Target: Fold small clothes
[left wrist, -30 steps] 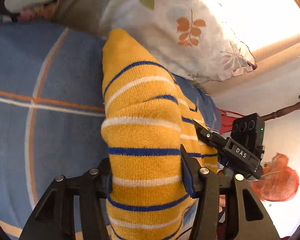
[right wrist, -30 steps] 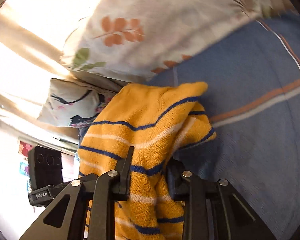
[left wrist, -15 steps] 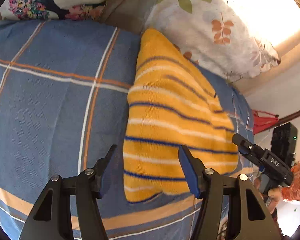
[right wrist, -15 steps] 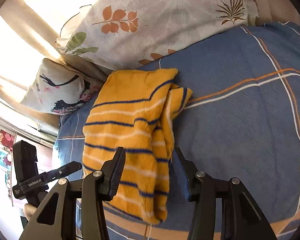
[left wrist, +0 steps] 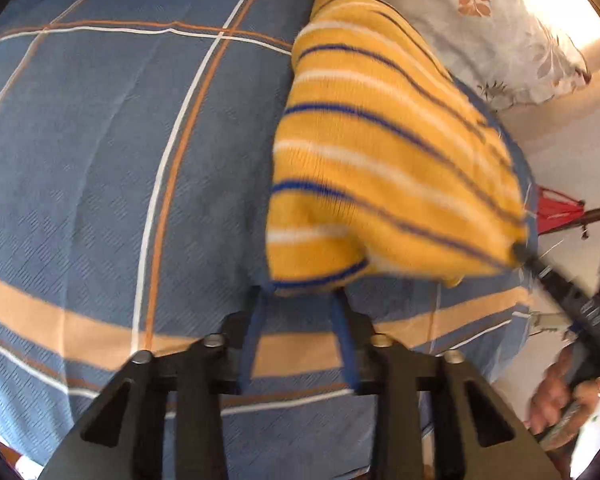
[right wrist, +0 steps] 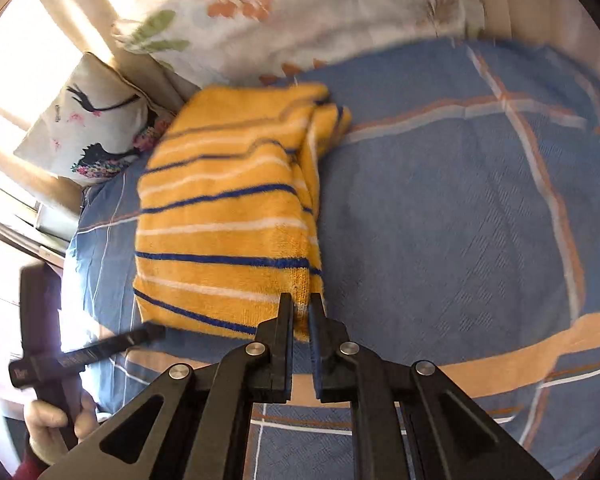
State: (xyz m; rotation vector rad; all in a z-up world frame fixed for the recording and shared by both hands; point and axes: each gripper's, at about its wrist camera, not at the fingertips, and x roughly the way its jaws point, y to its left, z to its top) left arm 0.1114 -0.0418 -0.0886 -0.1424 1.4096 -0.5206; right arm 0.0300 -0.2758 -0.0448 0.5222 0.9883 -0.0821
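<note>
The yellow striped sweater [left wrist: 380,160] lies folded on the blue plaid bedsheet [left wrist: 100,160], its far end close to the leaf-print pillow [left wrist: 500,28] at the head of the bed.

Left gripper [left wrist: 298,300]: jaws have just been closing and now stand partly apart. The near hem of the sweater sits at the fingertips. The frame is blurred here, so whether the pads press on the knit cannot be told.

Right gripper [right wrist: 300,308]: jaws have just been closing and are now nearly together. The near right corner of the sweater lies at the tips; a sliver of yellow knit shows in the narrow gap, so the pads appear to pinch the folded edge.

Surroundings: the sheet to the right of the sweater, as the right wrist view frames it, is bare fabric with orange and white lines. Nothing lies between either gripper and the garment.

View differences:
- The left wrist view shows the right gripper's finger [left wrist: 560,292] touching the sweater's corner, the person's hand [left wrist: 560,400] holding it, and a red object [left wrist: 556,208] beyond the bed edge.
- The right wrist view shows a second pillow with a bird print [right wrist: 88,120] beside the leaf-print one, the doubled fold along the sweater's right edge, and the left gripper's finger just beside the near left corner of the garment.
</note>
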